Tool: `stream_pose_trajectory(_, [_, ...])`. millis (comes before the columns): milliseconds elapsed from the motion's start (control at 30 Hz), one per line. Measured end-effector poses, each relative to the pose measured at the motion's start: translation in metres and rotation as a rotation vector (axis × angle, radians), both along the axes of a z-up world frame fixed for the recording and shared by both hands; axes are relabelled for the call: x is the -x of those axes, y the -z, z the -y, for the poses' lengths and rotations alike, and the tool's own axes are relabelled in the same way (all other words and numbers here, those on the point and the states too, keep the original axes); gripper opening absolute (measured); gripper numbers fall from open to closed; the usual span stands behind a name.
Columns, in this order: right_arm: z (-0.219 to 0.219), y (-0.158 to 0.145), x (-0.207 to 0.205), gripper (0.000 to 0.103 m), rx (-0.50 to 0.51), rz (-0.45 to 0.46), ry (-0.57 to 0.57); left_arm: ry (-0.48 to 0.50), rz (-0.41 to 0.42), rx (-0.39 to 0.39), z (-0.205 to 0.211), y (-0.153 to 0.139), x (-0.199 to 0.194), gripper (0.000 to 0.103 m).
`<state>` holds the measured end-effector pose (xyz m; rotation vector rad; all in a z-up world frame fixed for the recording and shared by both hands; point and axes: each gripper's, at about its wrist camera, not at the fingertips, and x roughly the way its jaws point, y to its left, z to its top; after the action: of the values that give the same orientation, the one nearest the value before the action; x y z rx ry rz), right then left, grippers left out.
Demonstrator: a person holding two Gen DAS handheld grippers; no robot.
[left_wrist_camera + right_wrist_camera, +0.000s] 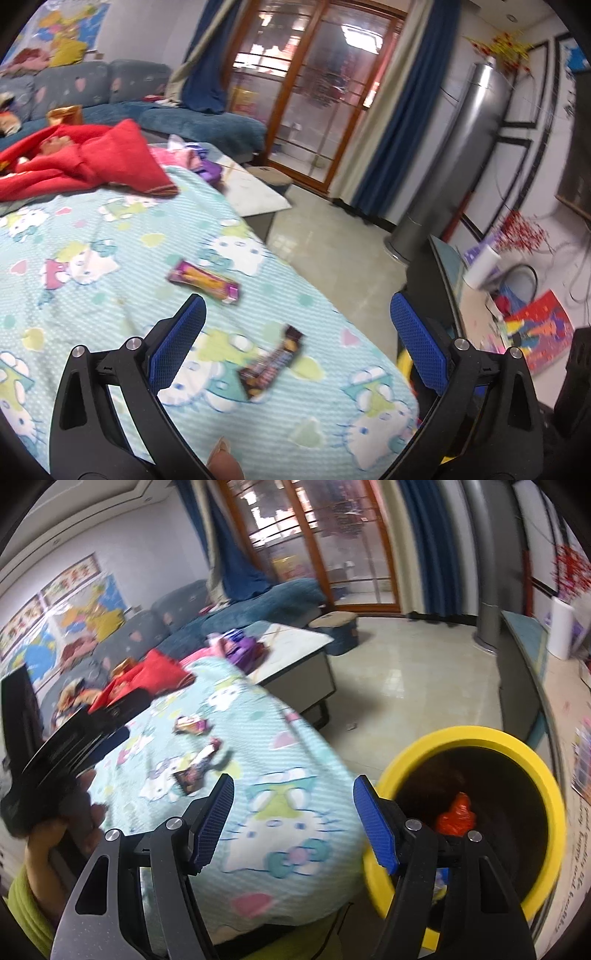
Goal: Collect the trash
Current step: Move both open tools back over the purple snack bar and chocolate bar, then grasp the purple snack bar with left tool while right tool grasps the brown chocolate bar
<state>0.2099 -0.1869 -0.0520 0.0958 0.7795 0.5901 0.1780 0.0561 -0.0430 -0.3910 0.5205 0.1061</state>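
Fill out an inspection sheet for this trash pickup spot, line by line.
Surface: cartoon-cat blanket, light blue, spread over a low surface.
Job's things: purple wrapper and dark wrapper lying apart on the blanket; yellow-rimmed bin beside it on the floor, with a red bag inside.
Clutter: red cloth and pink and purple items at the blanket's far end.
Grippers: left gripper has jaws open wide, empty, above the dark wrapper; right gripper has jaws open, empty, next to the bin.
Cables: loose wires by the wall clutter.
Surroundings: sofa, glass doors, tower fan, tiled floor.
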Motion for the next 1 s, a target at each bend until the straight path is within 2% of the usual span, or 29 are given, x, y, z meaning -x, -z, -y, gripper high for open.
stream_pose_trajectory(333, [-0.072,0.01,-0.005,0.065,0.029,-0.022,-0.114,-0.111,-0.033,0.06,-0.065,0.01,-0.008,0.092])
stream_pose_trajectory(533, [-0.103,0.022,-0.014,0.065,0.036,-0.055,-0.135,-0.128,-0.078,0.111,-0.093,0.026,-0.022,0.079])
stream_pose_trajectory(633, [-0.114,0.028,-0.022,0.064,0.04,-0.074,-0.132,-0.125,-0.108,0.166,-0.105,0.039,-0.032,0.072])
stream_pose_trajectory(833, [-0.124,0.046,-0.04,0.062,0.004,-0.16,-0.104,-0.1,-0.151,0.263,-0.115,0.061,-0.053,0.069])
stream_pose_trajectory(933, [-0.125,0.059,-0.048,0.047,-0.024,-0.236,-0.108,-0.082,-0.167,0.273,-0.112,0.067,-0.066,0.067])
stream_pose_trajectory(1000, [-0.123,0.064,-0.048,0.036,-0.032,-0.245,-0.103,-0.081,-0.186,0.268,-0.111,0.072,-0.076,0.062])
